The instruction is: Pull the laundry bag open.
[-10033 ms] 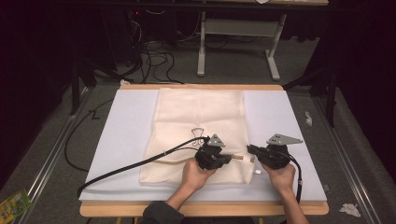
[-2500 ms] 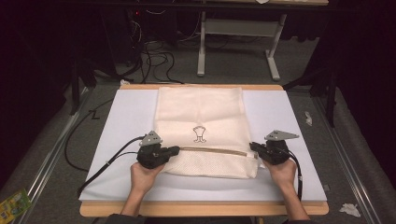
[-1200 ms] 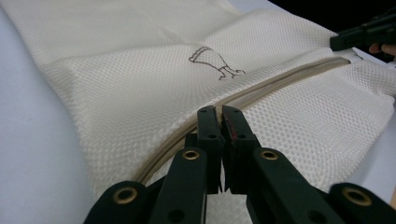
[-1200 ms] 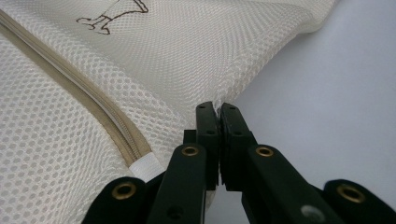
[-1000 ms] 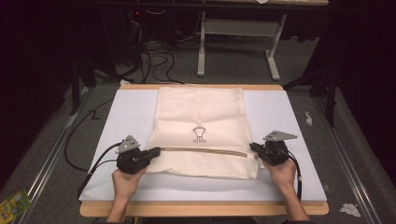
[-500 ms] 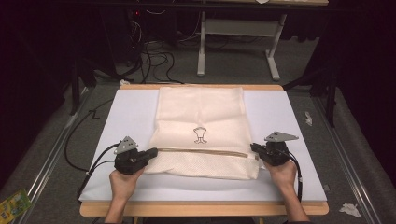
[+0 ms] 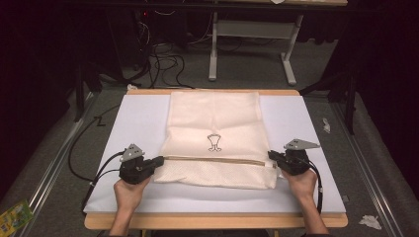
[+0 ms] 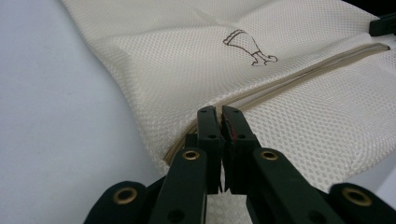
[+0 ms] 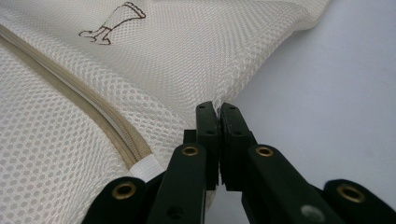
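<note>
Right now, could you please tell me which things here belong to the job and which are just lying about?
In use:
- mesh bag
- its zip
- left gripper, shut on the bag's edge
- right gripper, shut on the opposite edge

Lying about:
- crumpled paper scraps beside the table
- cables on the floor
- green packet, bottom left

zipper pull (image 8: 212,122): hidden behind closed jaws | mesh bag (image 9: 140,56): cropped (top, left edges)

We seem to be in a lab or recording room: a wooden table (image 7: 212,220) covered with a white sheet (image 7: 296,128) stands on grey carpet (image 7: 247,69), with tangled black cables (image 7: 163,59) and a metal desk frame (image 7: 252,34) beyond its far edge, amid dark surroundings
</note>
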Action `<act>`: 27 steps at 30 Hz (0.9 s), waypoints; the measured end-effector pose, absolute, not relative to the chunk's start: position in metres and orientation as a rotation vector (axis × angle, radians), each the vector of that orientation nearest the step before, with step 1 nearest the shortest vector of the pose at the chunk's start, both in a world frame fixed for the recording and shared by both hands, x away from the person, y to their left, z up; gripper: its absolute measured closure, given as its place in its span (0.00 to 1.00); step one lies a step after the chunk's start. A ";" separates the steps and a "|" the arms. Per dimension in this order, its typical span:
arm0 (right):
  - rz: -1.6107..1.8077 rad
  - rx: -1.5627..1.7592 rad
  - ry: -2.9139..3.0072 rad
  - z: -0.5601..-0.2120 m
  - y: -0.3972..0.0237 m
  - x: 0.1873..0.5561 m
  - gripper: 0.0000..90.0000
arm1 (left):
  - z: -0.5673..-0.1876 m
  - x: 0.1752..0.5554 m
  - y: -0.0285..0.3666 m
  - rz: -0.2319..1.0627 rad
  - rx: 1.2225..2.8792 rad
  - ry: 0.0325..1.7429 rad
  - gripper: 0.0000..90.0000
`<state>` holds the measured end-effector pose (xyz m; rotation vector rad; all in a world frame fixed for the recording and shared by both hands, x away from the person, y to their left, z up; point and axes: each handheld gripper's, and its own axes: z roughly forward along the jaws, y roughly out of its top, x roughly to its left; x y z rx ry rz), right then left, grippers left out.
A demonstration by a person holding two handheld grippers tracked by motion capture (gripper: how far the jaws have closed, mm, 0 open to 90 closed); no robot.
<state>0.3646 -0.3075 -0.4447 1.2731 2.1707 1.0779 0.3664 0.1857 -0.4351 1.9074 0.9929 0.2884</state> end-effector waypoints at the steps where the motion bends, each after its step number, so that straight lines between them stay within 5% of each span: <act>1: 1.075 1.282 2.166 -0.445 -0.309 0.364 0.99 | -0.435 0.366 0.186 0.288 1.907 0.993 0.97; 27: 1.070 1.326 2.128 -0.444 -0.317 0.373 0.99 | -0.434 0.367 0.193 0.350 1.923 1.015 0.97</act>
